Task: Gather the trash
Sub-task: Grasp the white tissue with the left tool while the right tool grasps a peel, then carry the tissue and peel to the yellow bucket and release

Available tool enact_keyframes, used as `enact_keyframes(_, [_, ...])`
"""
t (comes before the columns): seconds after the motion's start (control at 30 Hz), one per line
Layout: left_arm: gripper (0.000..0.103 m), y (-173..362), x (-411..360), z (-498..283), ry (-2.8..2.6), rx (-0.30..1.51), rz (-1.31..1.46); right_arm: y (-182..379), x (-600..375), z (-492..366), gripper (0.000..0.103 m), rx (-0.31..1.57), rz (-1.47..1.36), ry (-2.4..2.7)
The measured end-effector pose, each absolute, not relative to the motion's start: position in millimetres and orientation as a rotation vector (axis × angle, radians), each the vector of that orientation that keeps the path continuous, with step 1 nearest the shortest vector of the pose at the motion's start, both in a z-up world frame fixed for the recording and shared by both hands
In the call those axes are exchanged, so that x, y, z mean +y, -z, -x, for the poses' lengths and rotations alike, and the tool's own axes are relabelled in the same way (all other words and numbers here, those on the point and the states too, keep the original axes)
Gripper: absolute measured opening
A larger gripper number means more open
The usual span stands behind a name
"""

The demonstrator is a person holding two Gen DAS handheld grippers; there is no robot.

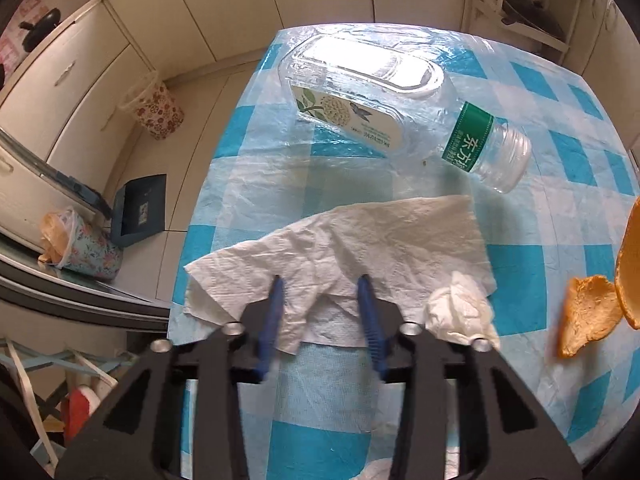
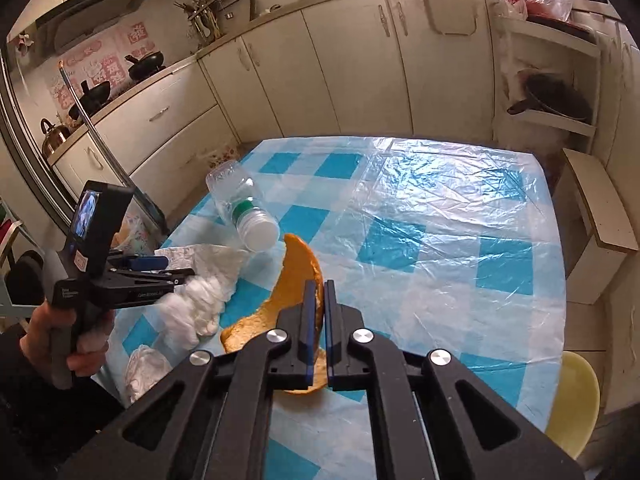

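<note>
A creased white paper towel (image 1: 340, 240) lies on the checked table (image 1: 520, 220). My left gripper (image 1: 320, 282) points down onto it, jaws apart, with a fold of the towel between the blue fingers (image 1: 276, 300). From the right wrist view the left gripper (image 2: 172, 266) sits at the towel (image 2: 208, 256), held by a person's hand (image 2: 52, 336). My right gripper (image 2: 319, 282) is shut on a large curved orange peel (image 2: 300, 260), lifted off the table. The same peel shows at the edge (image 1: 628, 264). A smaller peel piece (image 1: 584, 312) lies beside it.
An empty plastic bottle (image 1: 486, 148) and a clear plastic box (image 1: 360, 92) lie farther back. A crumpled tissue ball (image 1: 460, 312) sits right of the left fingers. Two floral bins (image 1: 156, 108) (image 1: 80, 240) and a dustpan (image 1: 140, 208) are on the floor to the left.
</note>
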State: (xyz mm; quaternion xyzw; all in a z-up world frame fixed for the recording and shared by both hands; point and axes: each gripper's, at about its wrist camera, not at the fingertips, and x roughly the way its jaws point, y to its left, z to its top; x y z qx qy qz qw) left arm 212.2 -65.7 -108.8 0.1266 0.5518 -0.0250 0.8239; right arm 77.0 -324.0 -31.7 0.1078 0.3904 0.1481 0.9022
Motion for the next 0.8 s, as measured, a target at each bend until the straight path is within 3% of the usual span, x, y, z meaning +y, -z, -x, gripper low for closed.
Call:
enact_keyframes(0.07, [0.006, 106, -63, -211, 0.044, 1.164, -0.260, 33, -330, -77, 0.005, 0.809, -0.259, -0.304])
enact_keyframes(0.13, [0.004, 96, -57, -208, 0.051, 1.137, -0.230, 33, -336, -73, 0.005, 0.807, -0.294, -0.303])
enact_keyframes(0.57, [0.003, 27, -20, -178, 0.131, 0.959, -0.013, 23, -372, -50, 0.005, 0.744, -0.460, -0.296])
enact_keyframes(0.8, [0.003, -19, -47, -147, 0.270, 0.849, 0.038, 21, -412, -33, 0.005, 0.701, -0.568, -0.233])
